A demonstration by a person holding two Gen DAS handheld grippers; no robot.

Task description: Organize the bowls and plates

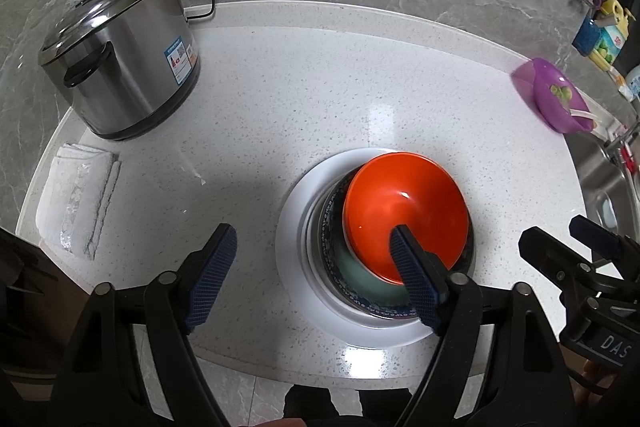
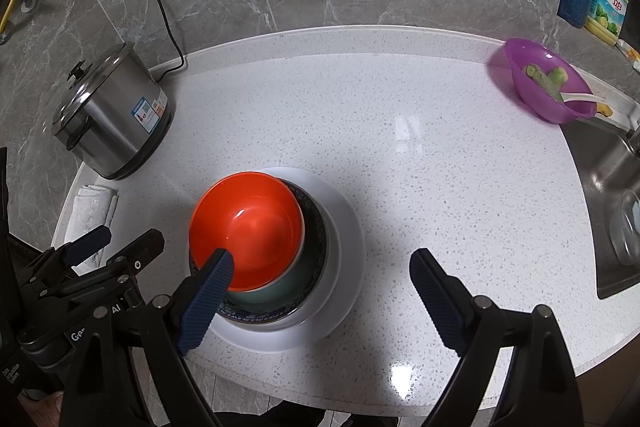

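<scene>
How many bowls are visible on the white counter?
3: a glossy orange bowl tops the stack, a pale green bowl sits under it, and a purple plastic bowl stands near the sink. The stack may hide more.

Bare counter (image 2: 400,155) from 12 to 3 o'clock of dish stack (image 2: 280,267), steel pot (image 2: 116,119) blocking 10, folded cloth (image 2: 92,211) at 9, purple bowl (image 2: 548,87) at 2, sink (image 2: 616,211) at 3.

Orange bowl (image 1: 404,211), pale green bowl (image 1: 356,277), blue-patterned dish (image 1: 328,247), white plate (image 1: 296,211), speckled white counter (image 1: 320,87).
</scene>
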